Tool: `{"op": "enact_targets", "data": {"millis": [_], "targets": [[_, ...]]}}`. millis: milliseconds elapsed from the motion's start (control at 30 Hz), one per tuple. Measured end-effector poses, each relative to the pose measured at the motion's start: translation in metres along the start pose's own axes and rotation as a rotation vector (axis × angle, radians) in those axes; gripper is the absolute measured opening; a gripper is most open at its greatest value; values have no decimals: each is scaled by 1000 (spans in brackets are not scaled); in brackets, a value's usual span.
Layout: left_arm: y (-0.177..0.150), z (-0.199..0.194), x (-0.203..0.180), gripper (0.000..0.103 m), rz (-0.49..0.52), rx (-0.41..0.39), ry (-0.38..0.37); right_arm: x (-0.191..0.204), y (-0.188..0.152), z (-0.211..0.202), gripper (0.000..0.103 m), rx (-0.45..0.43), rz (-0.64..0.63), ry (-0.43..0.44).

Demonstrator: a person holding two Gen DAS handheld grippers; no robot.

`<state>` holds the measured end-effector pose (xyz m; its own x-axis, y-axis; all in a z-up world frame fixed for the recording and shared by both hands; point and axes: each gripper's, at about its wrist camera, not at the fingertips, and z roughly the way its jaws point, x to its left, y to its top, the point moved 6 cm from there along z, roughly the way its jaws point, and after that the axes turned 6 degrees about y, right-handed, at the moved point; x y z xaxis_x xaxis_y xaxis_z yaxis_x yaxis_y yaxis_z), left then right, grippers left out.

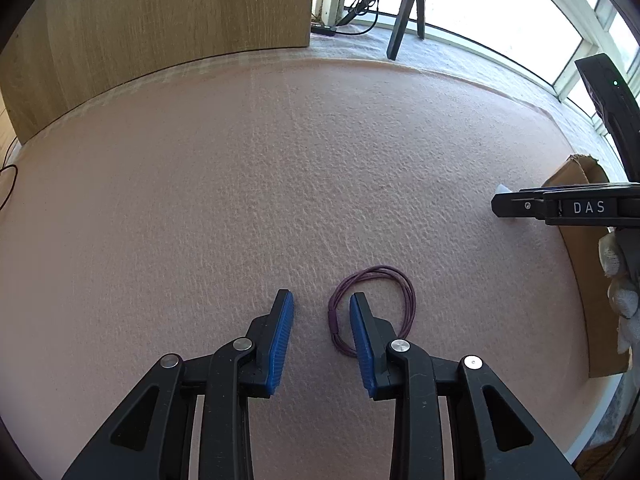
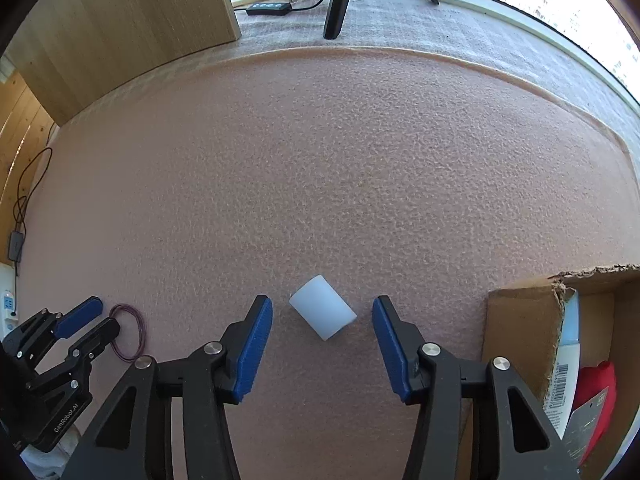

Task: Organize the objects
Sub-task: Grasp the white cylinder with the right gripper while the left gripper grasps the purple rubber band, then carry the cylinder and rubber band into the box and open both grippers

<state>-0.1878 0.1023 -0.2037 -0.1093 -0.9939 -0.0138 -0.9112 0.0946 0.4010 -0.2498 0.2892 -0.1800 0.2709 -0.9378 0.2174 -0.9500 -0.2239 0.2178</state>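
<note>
The mat (image 2: 320,160) looks like pink foam with a rough, pebbled matt skin. The white cylinder (image 2: 322,312) is smooth, matt, milky plastic. The box (image 2: 520,344) is brown cardboard, torn at its edge. The gripper pads (image 2: 256,348) are ribbed blue rubber on matt black plastic.

windowed room, tripod (image 1: 406,8), pink mat (image 1: 280,184)

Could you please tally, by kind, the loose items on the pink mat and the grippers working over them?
Purple cord loop: 1, with the open left gripper over it
White cylinder: 1, lying on its side between the fingers of the open right gripper
Grippers: 2
Total: 4
The cardboard box also holds items, only partly visible, so not counted.
</note>
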Motion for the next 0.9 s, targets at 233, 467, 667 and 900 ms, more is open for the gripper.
{"op": "enact_targets", "data": {"millis": [233, 467, 667, 900], "targets": [[2, 2, -6, 13, 17, -19, 12, 1, -11, -7, 24, -14, -25, -7], [-10, -5, -2, 4, -44, -11, -21, -4, -29, -23, 12, -51, 1, 50], [-20, -29, 3, 4, -86, -41, -41, -3, -46, -45, 12, -107, 29, 141], [-11, -71, -10, 4, -97, -109, -90, -17, -77, -97, 12, -225, 72, 225]]}}
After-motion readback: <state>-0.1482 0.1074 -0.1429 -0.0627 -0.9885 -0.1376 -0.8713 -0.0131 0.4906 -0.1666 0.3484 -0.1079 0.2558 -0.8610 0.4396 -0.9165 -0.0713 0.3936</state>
